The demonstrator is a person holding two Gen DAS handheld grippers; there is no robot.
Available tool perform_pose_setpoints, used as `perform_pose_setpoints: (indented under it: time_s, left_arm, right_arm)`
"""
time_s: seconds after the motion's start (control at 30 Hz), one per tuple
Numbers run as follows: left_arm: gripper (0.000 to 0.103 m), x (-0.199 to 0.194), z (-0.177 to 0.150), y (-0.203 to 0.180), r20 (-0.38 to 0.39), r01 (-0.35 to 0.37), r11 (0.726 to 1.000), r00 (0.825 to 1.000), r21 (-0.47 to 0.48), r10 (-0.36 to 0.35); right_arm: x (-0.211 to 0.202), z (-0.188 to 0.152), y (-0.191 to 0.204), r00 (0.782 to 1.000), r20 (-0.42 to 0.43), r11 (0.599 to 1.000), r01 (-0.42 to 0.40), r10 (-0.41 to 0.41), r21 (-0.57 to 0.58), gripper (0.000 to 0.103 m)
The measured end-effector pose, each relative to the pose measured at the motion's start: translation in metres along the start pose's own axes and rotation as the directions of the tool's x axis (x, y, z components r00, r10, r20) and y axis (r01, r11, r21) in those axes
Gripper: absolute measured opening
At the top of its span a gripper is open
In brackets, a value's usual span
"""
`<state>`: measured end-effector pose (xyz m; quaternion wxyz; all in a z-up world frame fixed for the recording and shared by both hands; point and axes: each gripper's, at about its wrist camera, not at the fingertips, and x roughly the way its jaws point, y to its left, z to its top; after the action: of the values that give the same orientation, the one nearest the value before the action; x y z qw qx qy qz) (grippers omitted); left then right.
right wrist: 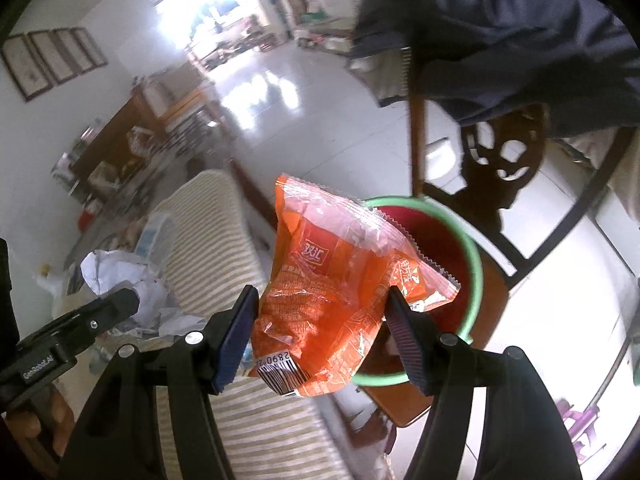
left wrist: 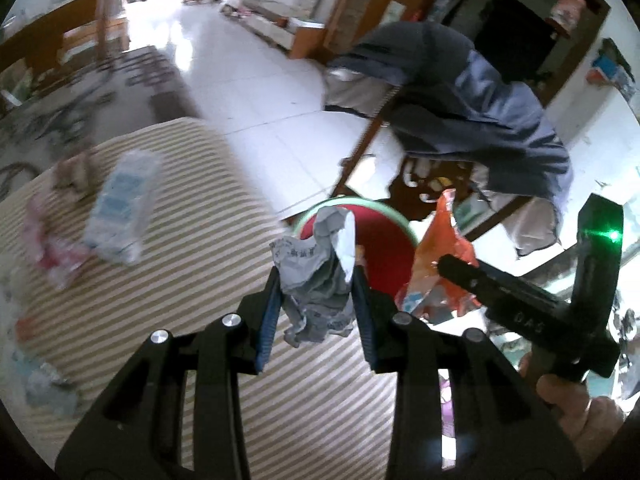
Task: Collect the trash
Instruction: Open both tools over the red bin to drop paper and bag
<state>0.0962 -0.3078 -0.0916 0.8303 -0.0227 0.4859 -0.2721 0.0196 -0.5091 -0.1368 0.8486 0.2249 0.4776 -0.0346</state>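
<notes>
Between left jaws crumpled paper (left wrist: 316, 276) clamped, right jaws grip orange wrapper (right wrist: 328, 292), bin (right wrist: 476, 264) just ahead, more litter left on desk (left wrist: 180, 272)

Crumpled grey-white paper (left wrist: 320, 276) and a wrinkled orange snack wrapper (right wrist: 332, 292) hang pinched upright, just above a green-rimmed red bin (right wrist: 476, 264).
</notes>
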Motion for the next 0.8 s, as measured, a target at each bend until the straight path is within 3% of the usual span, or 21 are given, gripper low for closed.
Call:
perform_pose_setpoints:
  time_s: [0.1, 0.17, 0.23, 0.37, 0.6, 0.8]
  left_arm:
    - [0.033, 0.014, 0.012, -0.024, -0.006, 0.038, 0.999, 0.999, 0.033, -0.038]
    - [0.040, 0.023, 0.020, -0.040, -0.017, 0.066, 0.995, 0.998, 0.069, -0.065]
    - [0.069, 0.025, 0.026, -0.049, 0.002, 0.067, 0.994, 0.998, 0.084, -0.067]
    - [0.072, 0.022, 0.031, -0.054, 0.033, 0.075, 0.994, 0.996, 0.085, -0.078]
    - [0.073, 0.009, 0.018, -0.020, 0.040, 0.010, 1.000, 0.999, 0.021, -0.011]
    - [0.073, -0.022, -0.006, 0.047, 0.064, -0.158, 0.984, 0.984, -0.086, 0.163]
  right_arm:
    - [-0.004, 0.009, -0.015, 1.000, 0.020, 1.000, 0.018, -0.019, 0.022, 0.064]
    - [-0.004, 0.014, -0.023, 0.999, 0.026, 0.999, 0.022, -0.023, 0.033, 0.066]
    - [-0.003, 0.019, -0.029, 0.999, 0.030, 0.999, 0.029, -0.030, 0.043, 0.070]
    - [-0.002, 0.023, -0.034, 0.998, 0.042, 0.998, 0.041, -0.044, 0.053, 0.081]
    - [0.002, 0.020, -0.026, 0.999, 0.029, 0.998, 0.036, -0.038, 0.047, 0.081]
    - [0.008, 0.011, 0.007, 0.999, 0.028, 0.999, 0.027, -0.026, -0.022, 0.081]
